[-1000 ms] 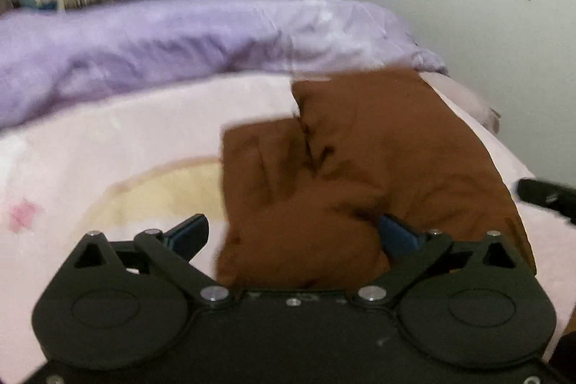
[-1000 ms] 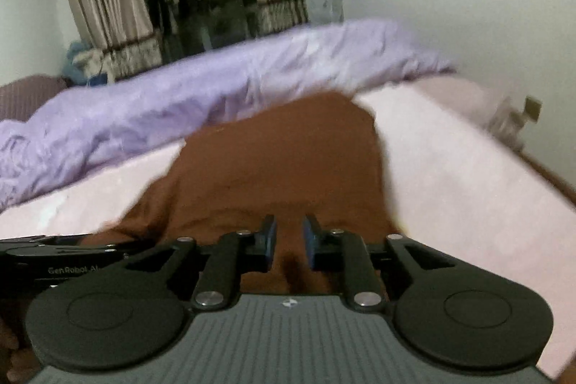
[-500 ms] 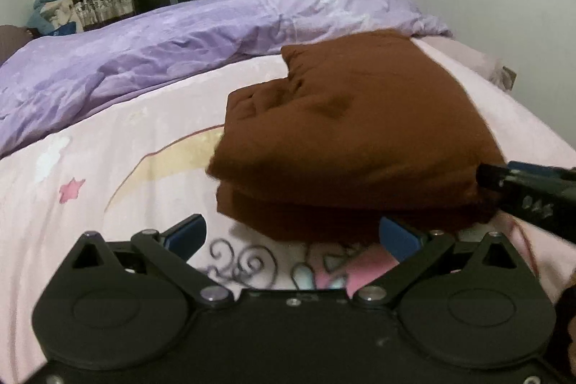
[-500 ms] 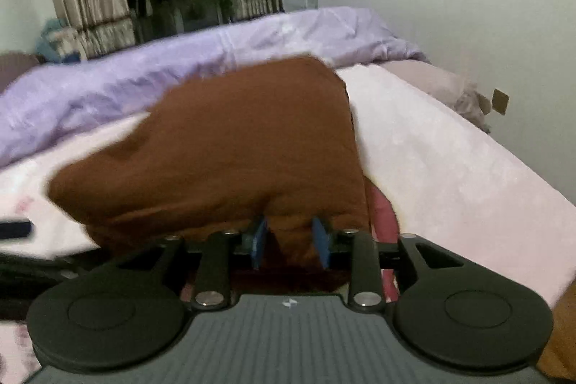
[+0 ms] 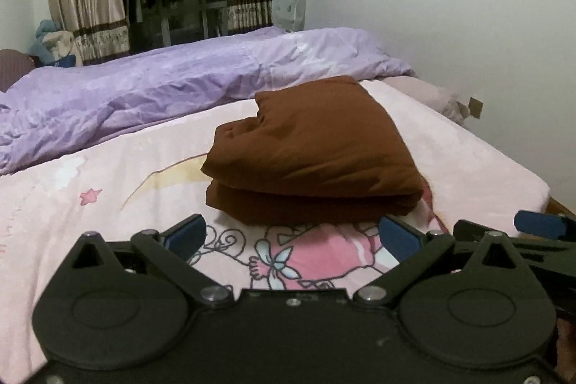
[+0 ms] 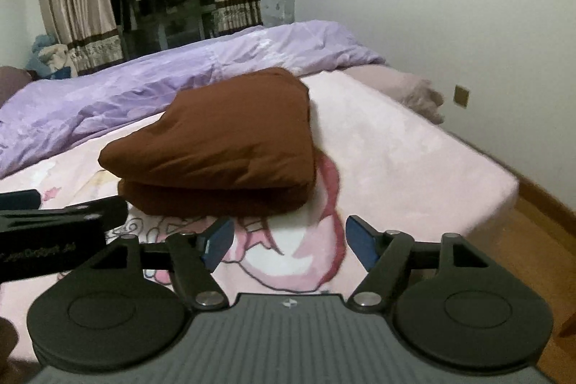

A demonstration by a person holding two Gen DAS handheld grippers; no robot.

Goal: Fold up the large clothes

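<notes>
The bed (image 5: 108, 189) carries a folded brown garment (image 5: 313, 150) in the middle, just beyond both hand-held grippers. Left hand-held gripper (image 5: 291, 234) and right hand-held gripper (image 6: 288, 240) hover near it, fingers apart, holding nothing.

Garment: brown folded garment (image 5: 309, 150) mid-frame, lying on pink sheet (image 5: 108, 189).
Left gripper (image 5: 293, 238): bottom centre, jaws wide apart, holding nothing.
Duvet: purple duvet (image 5: 162, 81) behind.

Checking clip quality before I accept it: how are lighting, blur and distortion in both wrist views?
Left wrist view: dim indoor light, folded brown garment acceptably sharp, fisheye bends the crumpled purple duvet. Right wrist view: similar dimness, dark vignette in the corners, the pink cartoon-print bedsheet smeared near the garment's right edge.
</notes>
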